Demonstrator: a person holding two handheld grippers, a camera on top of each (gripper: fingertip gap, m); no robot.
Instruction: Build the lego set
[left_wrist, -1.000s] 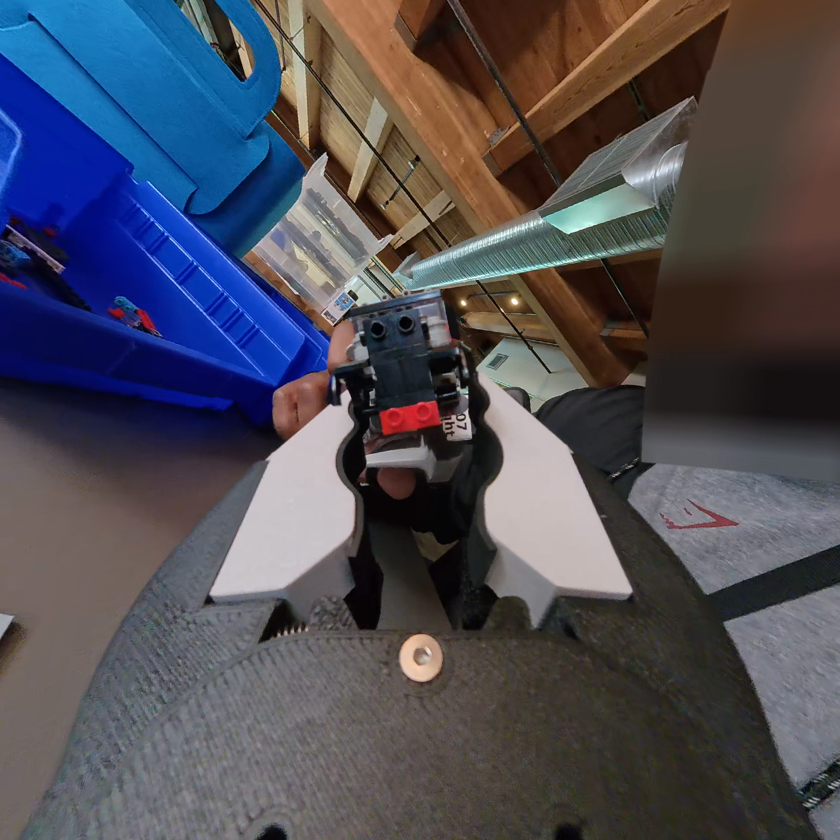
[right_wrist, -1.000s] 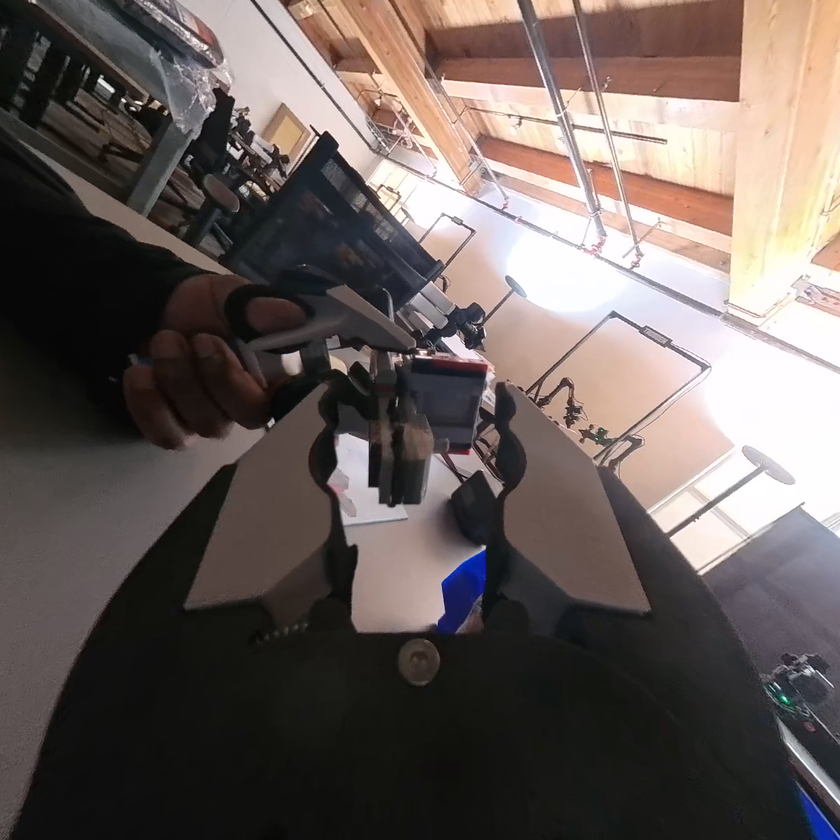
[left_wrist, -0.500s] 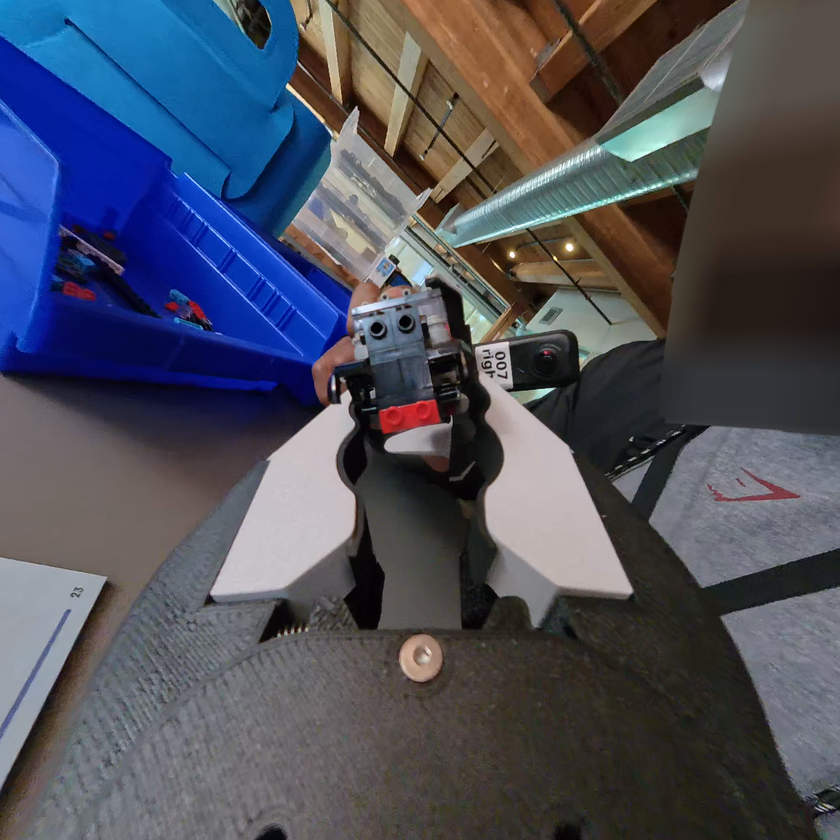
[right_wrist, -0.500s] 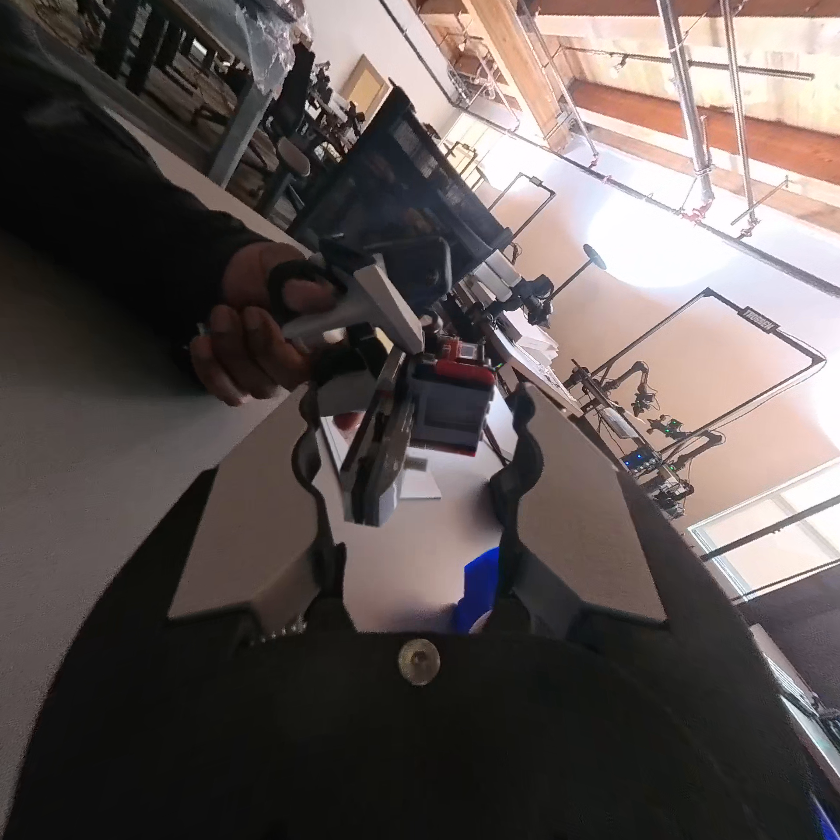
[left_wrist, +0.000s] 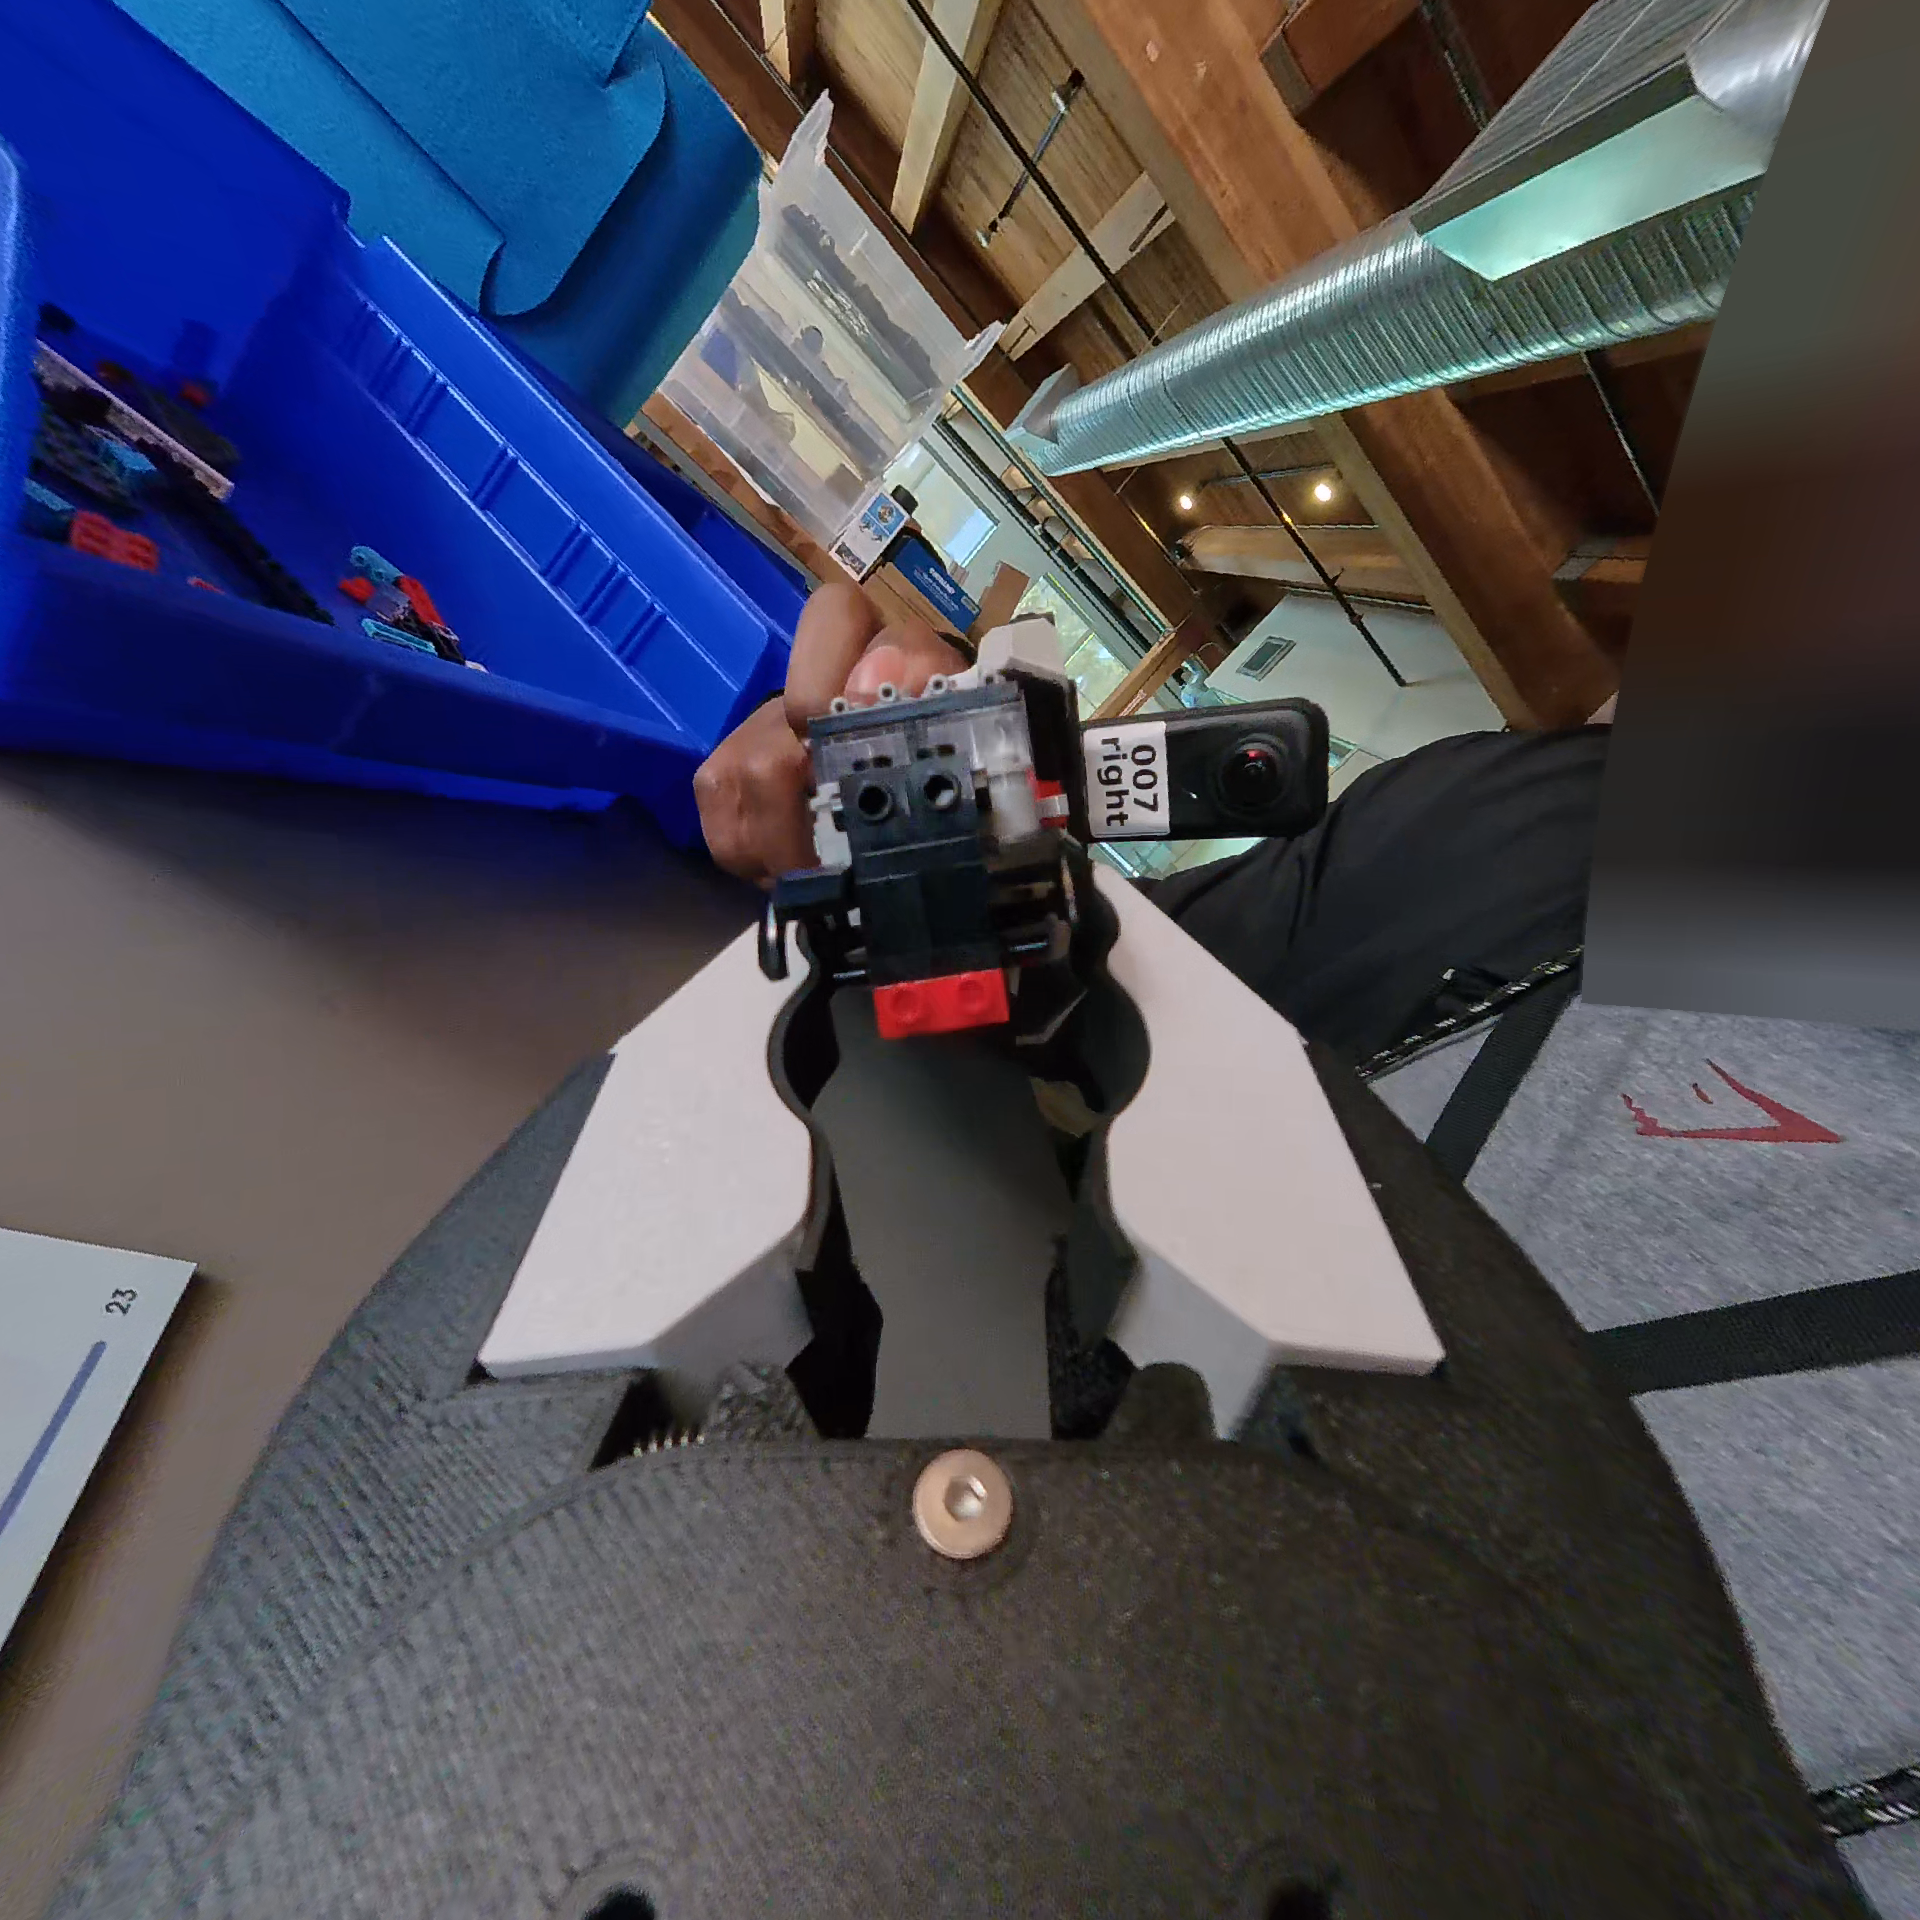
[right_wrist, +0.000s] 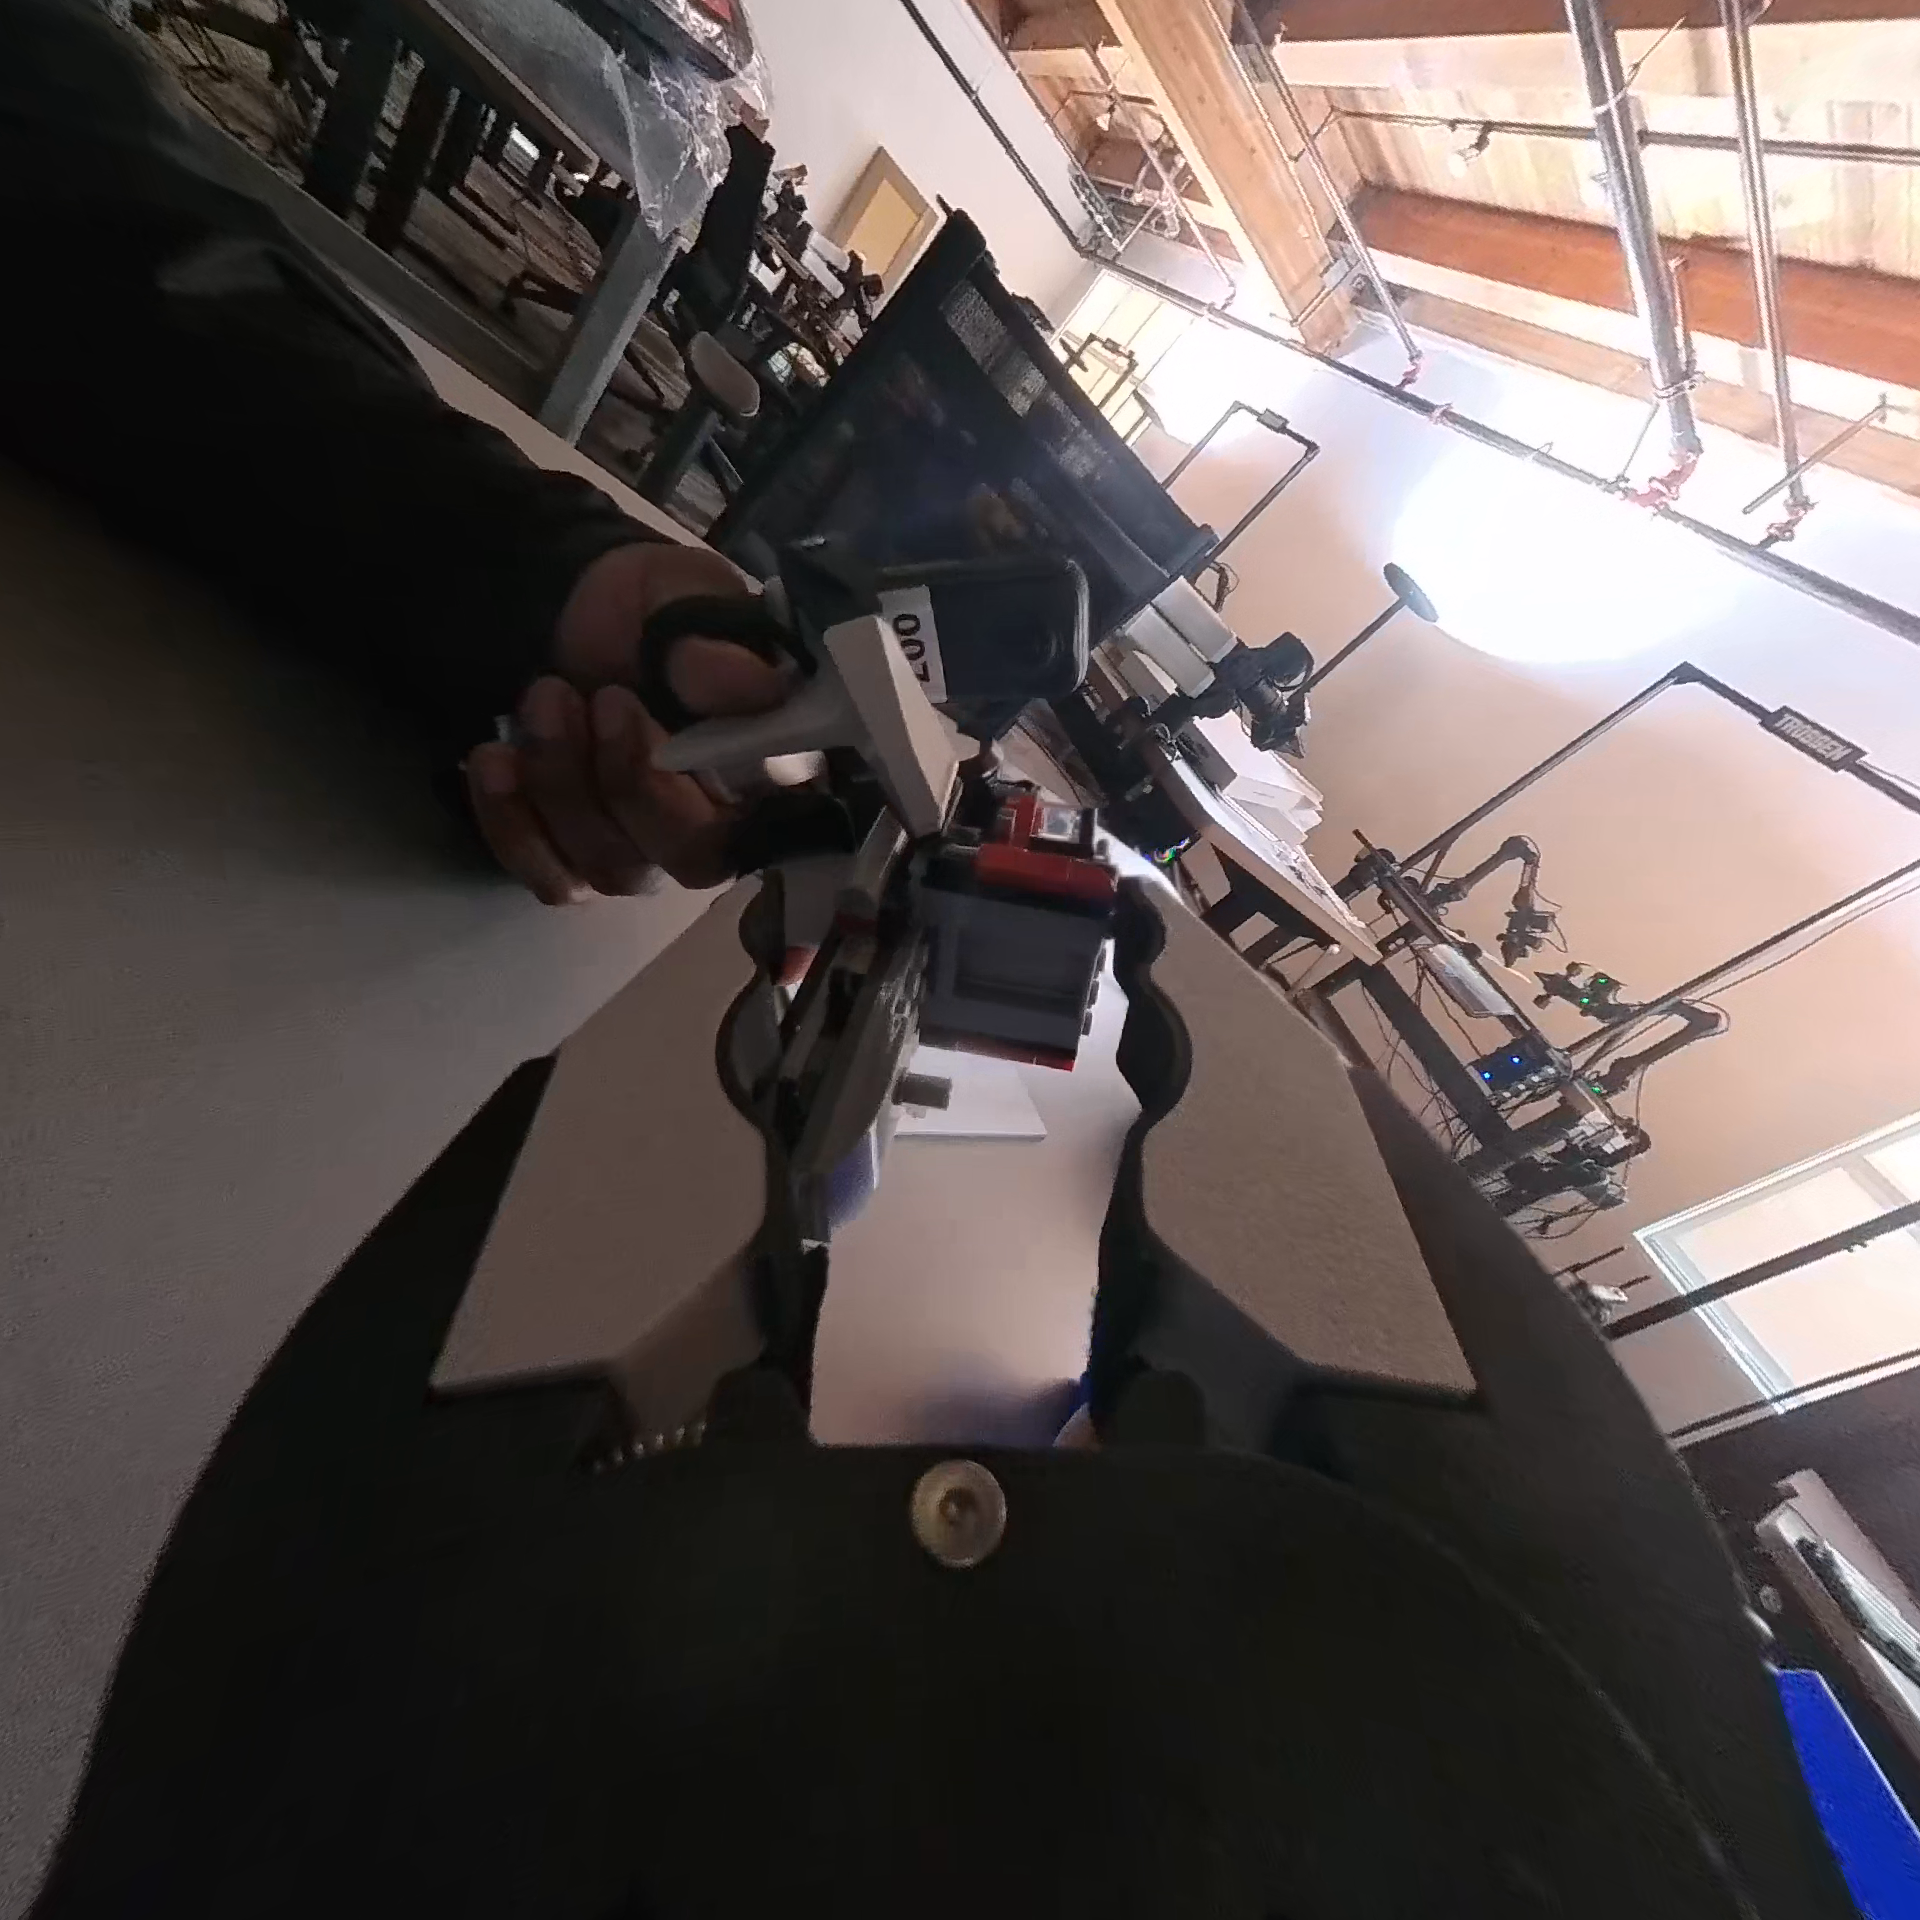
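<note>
Wooden ceiling beams and a silver duct fill the background of the left wrist view, above a brown table (left_wrist: 260, 997) carrying 1 blue bin (left_wrist: 343, 665) of loose bricks and 1 sheet of paper (left_wrist: 62, 1382) at the left edge. At the tips of the left gripper (left_wrist: 940, 997) sits 1 lego model (left_wrist: 925, 852), black and clear with a red piece at its base; the white fingers (left_wrist: 686, 1174) stand narrow, clamped on its lower part. Behind it show 1 bare hand (left_wrist: 769, 769) and the other gripper's camera.

From the right wrist view, a bright hall with desks and stands lies beyond. The right gripper (right_wrist: 935, 997) stands wider, the model (right_wrist: 997, 956) between its tips; whether either finger touches it I cannot tell. Beyond, 1 hand (right_wrist: 613, 790) holds the left gripper's handle.

Risk, as I judge it: the left grip is low and narrow, so a sideways push from the right could twist the model out or pop bricks off.
</note>
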